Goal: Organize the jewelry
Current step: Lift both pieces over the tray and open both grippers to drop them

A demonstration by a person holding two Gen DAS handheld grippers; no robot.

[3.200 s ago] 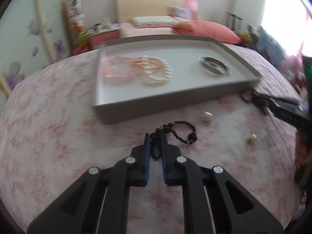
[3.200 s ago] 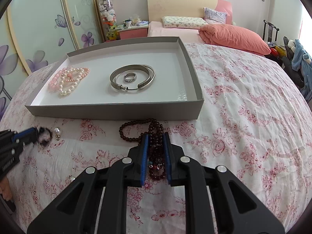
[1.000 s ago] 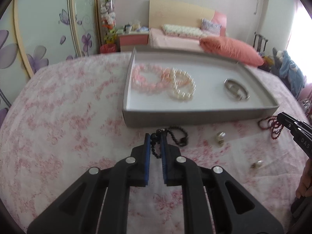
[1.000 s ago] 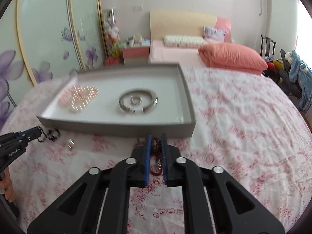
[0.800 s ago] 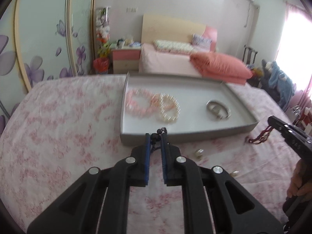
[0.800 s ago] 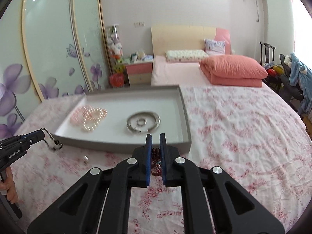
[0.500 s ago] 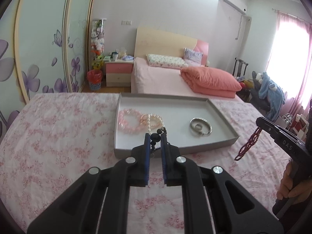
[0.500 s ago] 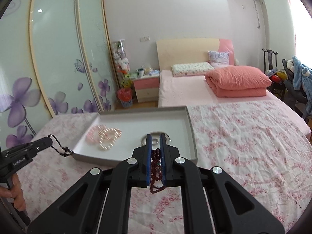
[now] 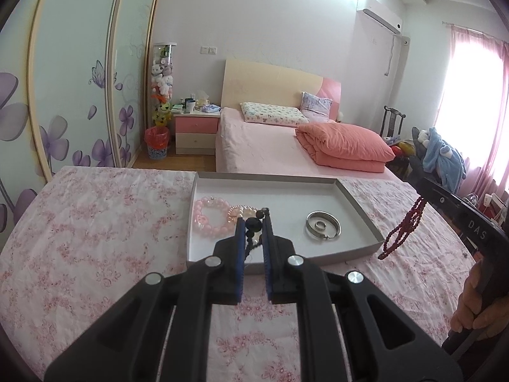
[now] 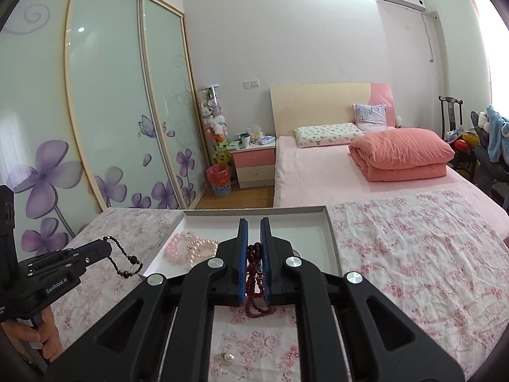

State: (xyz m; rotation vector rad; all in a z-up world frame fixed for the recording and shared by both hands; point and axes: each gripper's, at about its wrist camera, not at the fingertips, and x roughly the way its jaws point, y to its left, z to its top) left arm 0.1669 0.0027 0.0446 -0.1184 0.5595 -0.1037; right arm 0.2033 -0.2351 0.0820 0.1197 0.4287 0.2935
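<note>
My left gripper (image 9: pixel 253 220) is shut on a black bead bracelet (image 9: pixel 253 224), which hangs free of the floral cloth in front of the grey tray (image 9: pixel 359 205). In the right wrist view that bracelet (image 10: pixel 125 261) dangles from the left gripper (image 10: pixel 106 248). My right gripper (image 10: pixel 254 222) is shut on a dark red bead strand (image 10: pixel 254 273); from the left wrist view the strand (image 9: pixel 404 229) hangs beside the tray's right end. Inside the tray lie a pink bracelet (image 9: pixel 210 219), a pearl bracelet (image 9: pixel 243 211) and a silver bangle (image 9: pixel 323 228) around a small ring.
A pearl earring (image 10: pixel 227 356) lies on the pink floral cloth near the front edge. Beyond the tray stand a bed with a folded salmon quilt (image 10: pixel 400 152), a pink nightstand (image 10: pixel 254 165) and flowered sliding doors (image 10: pixel 105 111). A hand (image 9: pixel 474 305) grips the right gripper's handle.
Both grippers have risen, lifting the black bracelet and the red strand off the cloth. Both views have tilted up, so the tray looks smaller and lower.
</note>
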